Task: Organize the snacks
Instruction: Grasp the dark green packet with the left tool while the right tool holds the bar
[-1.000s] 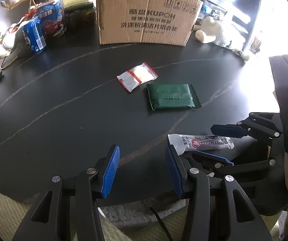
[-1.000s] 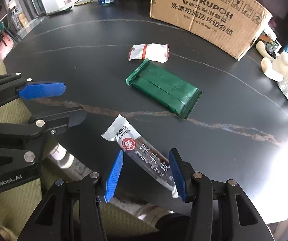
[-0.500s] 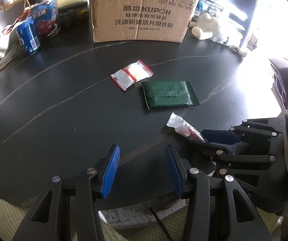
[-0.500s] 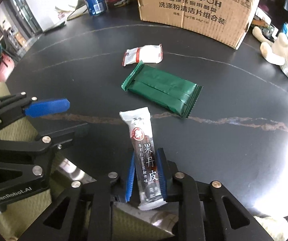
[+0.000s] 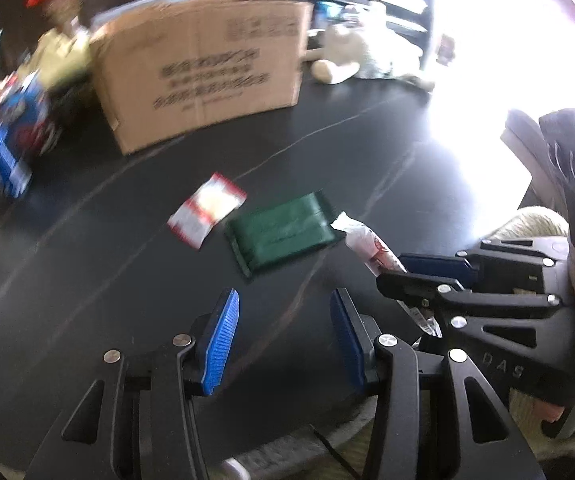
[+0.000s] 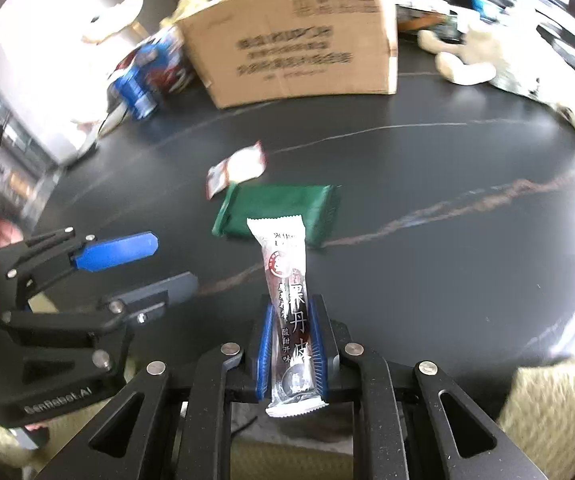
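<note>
My right gripper point(image 6: 290, 344) now clamps the fruit strip point(image 6: 289, 304), where a second ago its jaws stood apart around the strip as it lay flat near the table's point(image 6: 427, 240) front edge. The strip is off the table and stands up between the pads, its white end over the green pack point(image 6: 275, 208), which it did not overlap before. Both my views have rolled and gone blurred, so the box point(image 6: 295, 40) at the far edge sits tilted in frame. In the left view, the right gripper point(image 5: 403, 272) is higher and closer, the strip point(image 5: 367, 244) angled up out of it.
</note>
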Demonstrator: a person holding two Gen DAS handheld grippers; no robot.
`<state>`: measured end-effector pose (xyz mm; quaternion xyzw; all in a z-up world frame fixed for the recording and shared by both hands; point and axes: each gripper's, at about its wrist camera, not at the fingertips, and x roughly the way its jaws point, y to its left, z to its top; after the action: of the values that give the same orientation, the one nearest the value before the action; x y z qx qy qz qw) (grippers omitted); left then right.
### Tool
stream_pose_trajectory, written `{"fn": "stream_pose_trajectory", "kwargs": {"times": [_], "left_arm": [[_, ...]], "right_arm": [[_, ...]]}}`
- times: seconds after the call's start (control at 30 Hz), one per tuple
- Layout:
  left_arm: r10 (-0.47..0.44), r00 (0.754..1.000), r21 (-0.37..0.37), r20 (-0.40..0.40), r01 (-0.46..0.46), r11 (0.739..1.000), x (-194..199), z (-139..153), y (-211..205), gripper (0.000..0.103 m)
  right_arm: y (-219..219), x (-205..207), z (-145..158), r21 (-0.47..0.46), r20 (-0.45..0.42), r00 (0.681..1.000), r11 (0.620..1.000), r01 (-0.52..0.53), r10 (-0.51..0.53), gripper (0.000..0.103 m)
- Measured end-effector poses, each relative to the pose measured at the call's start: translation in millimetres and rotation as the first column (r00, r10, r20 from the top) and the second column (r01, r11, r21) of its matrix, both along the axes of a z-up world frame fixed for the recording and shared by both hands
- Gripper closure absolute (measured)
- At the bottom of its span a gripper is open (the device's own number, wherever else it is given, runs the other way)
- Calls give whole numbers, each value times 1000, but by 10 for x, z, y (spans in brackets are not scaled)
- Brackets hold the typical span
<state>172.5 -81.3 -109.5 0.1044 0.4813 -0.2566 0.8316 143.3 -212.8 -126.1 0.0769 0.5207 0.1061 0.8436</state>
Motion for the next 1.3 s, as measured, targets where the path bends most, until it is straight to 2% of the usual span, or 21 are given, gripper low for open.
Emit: {"fn": "stream_pose_trajectory", "kwargs": {"times": [0.17, 0.27, 0.37, 0.47, 0.57, 0.63, 0.67, 0.8, 0.93, 1.3], "left_arm": [[-161, 986, 52, 46, 159, 986, 145, 51, -184, 56], [-308, 950, 77, 47, 304, 950, 246, 41, -315, 56], [-410, 911, 114, 37, 404, 908, 328, -25, -435, 56], [-471, 882, 152, 15, 464, 873, 404, -104, -540, 56], [-519, 855, 158, -7, 513, 844, 488, -167, -606, 53], [-540, 842, 172, -10, 533, 828, 528, -213, -640, 46], [-559, 829, 177, -12, 552, 815, 548, -234, -665, 46], [-596, 802, 180, -29, 591, 786, 610, -297, -721, 43], [-613, 789, 195, -41, 608, 769, 640, -364, -757, 43], [-591, 803, 198, -75, 593, 780, 648, -473, -812, 43]], "right_arm": [[-88, 63, 37, 21, 18, 995, 995, 102, -103, 84], [-91, 64, 1, -11, 34, 987, 987, 160, -159, 84], [-102, 88, -38, 10, 16, 982, 982, 188, -188, 84], [-129, 125, -49, -3, 19, 976, 976, 218, -218, 84], [-185, 157, -85, 1, 8, 968, 968, 249, -249, 84], [-198, 180, -133, 10, -11, 966, 966, 259, -259, 84], [-191, 187, -155, 9, -18, 966, 966, 260, -259, 84], [-163, 204, -207, -2, -24, 966, 966, 259, -259, 84], [-177, 229, -220, -5, -21, 965, 965, 263, -263, 84], [-223, 266, -256, 18, -29, 964, 964, 264, -263, 84]]}}
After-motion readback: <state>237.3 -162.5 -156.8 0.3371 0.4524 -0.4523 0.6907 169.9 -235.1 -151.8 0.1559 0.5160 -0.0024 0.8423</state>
